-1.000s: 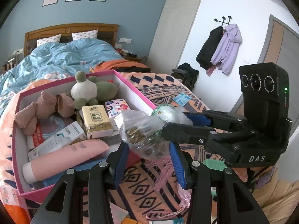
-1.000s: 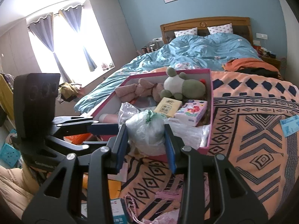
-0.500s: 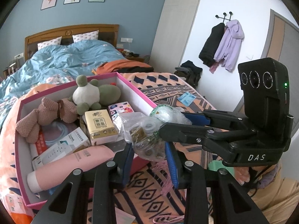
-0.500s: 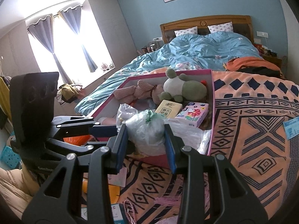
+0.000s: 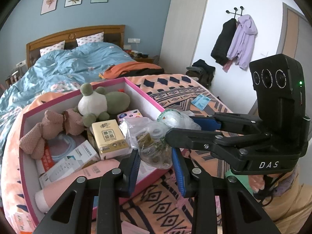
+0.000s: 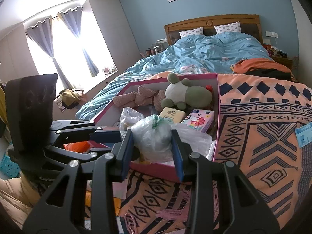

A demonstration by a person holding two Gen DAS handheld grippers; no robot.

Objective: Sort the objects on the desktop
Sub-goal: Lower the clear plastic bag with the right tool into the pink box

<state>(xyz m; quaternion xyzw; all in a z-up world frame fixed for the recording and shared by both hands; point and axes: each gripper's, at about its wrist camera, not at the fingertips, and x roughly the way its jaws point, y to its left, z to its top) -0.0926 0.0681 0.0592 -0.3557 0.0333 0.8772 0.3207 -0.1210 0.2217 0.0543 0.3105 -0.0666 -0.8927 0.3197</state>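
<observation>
A clear plastic bag (image 5: 150, 136) of small odds and ends, knotted at the top, hangs over the near corner of the pink box (image 5: 145, 94). My left gripper (image 5: 156, 156) is shut on the bag's lower part, blue pads pressing both sides. My right gripper (image 6: 152, 140) is shut on the bag (image 6: 154, 136) near its knot, coming in from the right in the left wrist view. In the box lie a green frog plush (image 5: 101, 103), a pink knitted toy (image 5: 48, 128), a yellow tissue pack (image 5: 109, 136), a white carton (image 5: 70, 161) and a pink bottle (image 5: 81, 177).
The box rests on an orange patterned blanket (image 6: 263, 136) at the foot of a bed with a blue duvet (image 6: 210, 52). A blue packet (image 5: 200, 100) lies on the blanket at the right. Papers and small items lie below the grippers. Coats (image 5: 234, 39) hang on the wall.
My left gripper's jaws have closed in onto the bag and squeezed it narrower. The right gripper has kept its grip and its place.
</observation>
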